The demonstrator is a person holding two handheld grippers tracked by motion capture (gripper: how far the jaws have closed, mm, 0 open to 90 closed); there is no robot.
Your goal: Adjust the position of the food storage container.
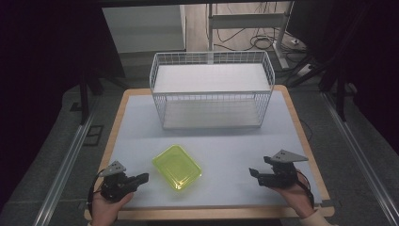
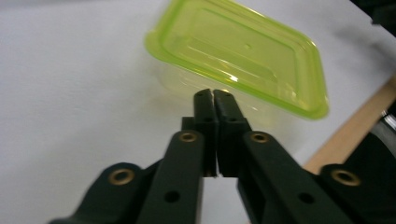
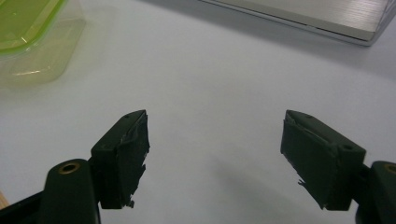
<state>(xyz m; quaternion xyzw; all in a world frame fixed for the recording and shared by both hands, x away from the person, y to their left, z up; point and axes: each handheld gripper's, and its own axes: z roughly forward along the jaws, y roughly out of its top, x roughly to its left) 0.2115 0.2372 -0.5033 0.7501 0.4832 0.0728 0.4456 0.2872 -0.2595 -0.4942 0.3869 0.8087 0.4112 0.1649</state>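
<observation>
Lidded container, clear tub under a yellow-green lid, lying skewed on the white table cover near the front edge, between the two grippers and nearer the left one. Left gripper: jaws pressed fully together, nothing between them, tips just short of the container's near corner, aimed level at its side wall below the lid rim. Right gripper: jaws spread wide, empty, bare cover between the pads, pointed toward the container but well apart from it. Further out, a white wire basket standing at the back of the table, empty and well clear of both hands. Likely trouble from here: with shut jaws, a push instead of a grasp, sliding or spinning the light tub across the smooth cover; a pinch on the lid rim alone, popping the lid loose or letting the tub tip; a one-sided lift, swinging the skewed container out of the pads. Left hand low at the front edge, gripper held level and angled inward; right hand likewise low, gripper level, pointing left across the table.
</observation>
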